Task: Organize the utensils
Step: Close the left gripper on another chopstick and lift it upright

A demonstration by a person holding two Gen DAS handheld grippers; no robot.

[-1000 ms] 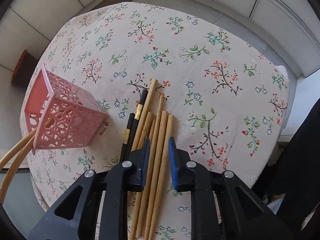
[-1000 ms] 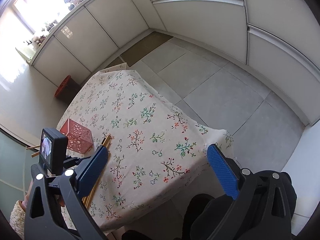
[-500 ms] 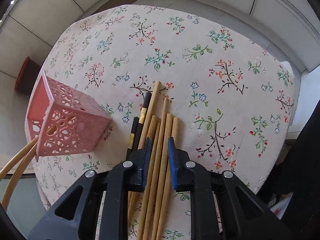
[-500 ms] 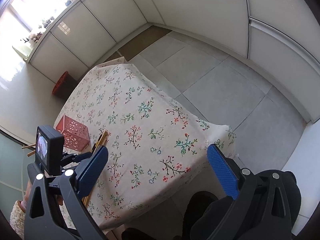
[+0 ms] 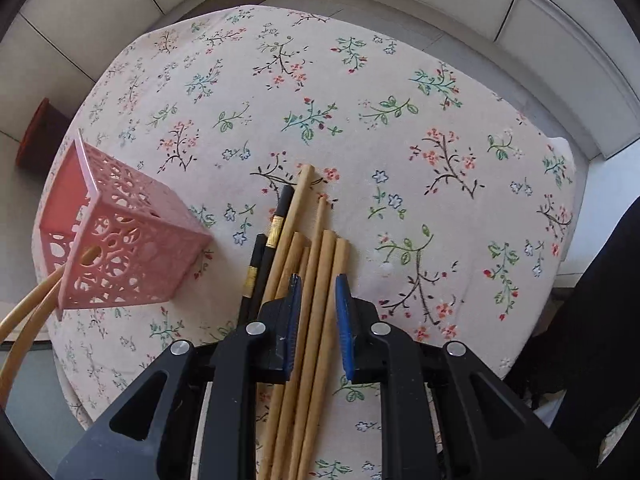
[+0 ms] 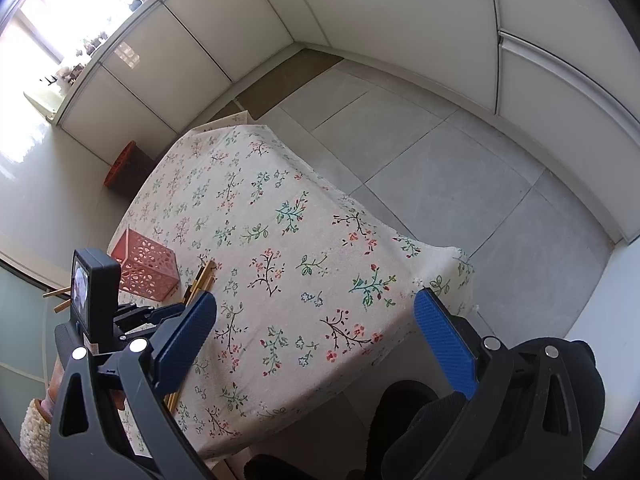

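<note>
Chopsticks between the left claw's pads on the floral table

On the table (image 5: 400, 80), a pink basket (image 5: 120, 256) stands near the left edge; bamboo chopsticks (image 5: 320, 280) lie between the narrowed left gripper (image 5: 318, 312); right gripper (image 6: 316, 332) gapes wide, empty.

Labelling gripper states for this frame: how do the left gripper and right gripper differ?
1. Opening: the left gripper has its blue pads narrowed around light wooden chopsticks, with small gaps visible; the right gripper is spread wide.
2. Load: the left gripper straddles the chopsticks lying on the floral tablecloth; the right gripper holds nothing.
3. Position: the left gripper sits low by the pink perforated square basket; the right gripper hangs beyond the table's edge.
Both have blue pads.
</note>
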